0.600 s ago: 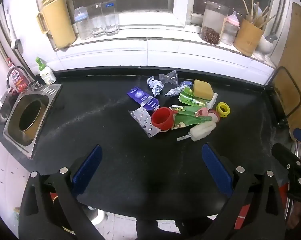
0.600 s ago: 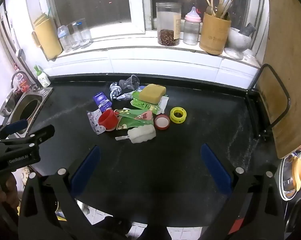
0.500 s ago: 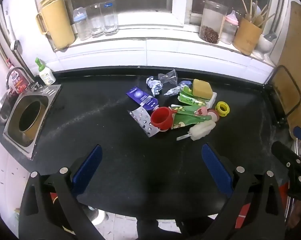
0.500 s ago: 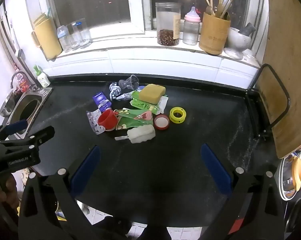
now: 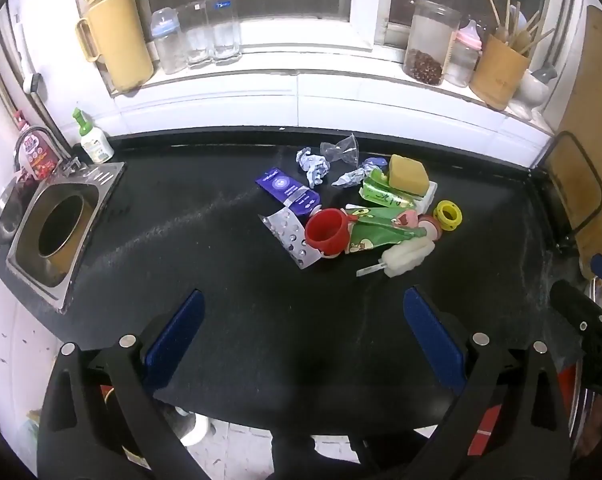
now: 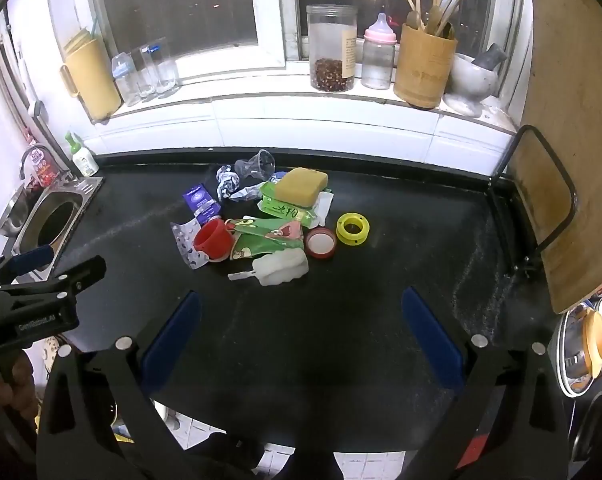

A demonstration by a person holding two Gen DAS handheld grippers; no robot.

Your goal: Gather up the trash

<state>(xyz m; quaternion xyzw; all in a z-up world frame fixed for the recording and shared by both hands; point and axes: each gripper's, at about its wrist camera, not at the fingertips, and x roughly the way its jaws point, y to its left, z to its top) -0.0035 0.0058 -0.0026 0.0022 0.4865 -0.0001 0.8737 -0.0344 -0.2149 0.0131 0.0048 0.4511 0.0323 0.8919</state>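
A heap of litter lies mid-counter: a red cup (image 5: 327, 232) (image 6: 213, 240), a silver blister pack (image 5: 289, 236), a purple sachet (image 5: 287, 191), green wrappers (image 5: 381, 230) (image 6: 271, 236), crumpled foil (image 5: 313, 166), a clear plastic cup (image 5: 341, 150), a white brush (image 5: 405, 258) (image 6: 283, 268), a yellow sponge (image 6: 301, 186), a yellow ring (image 6: 353, 229) and a red lid (image 6: 321, 242). My left gripper (image 5: 303, 334) hangs open above the counter's near edge, nothing between its blue pads. My right gripper (image 6: 301, 332) is likewise open and empty, well short of the heap.
A round disposal hole in a steel frame (image 5: 63, 226) sits at the counter's left end beside a tap and a soap bottle (image 5: 95, 142). Jars, bottles and a utensil holder line the windowsill (image 6: 341, 96). A wooden board (image 6: 573, 160) in a wire rack stands at the right.
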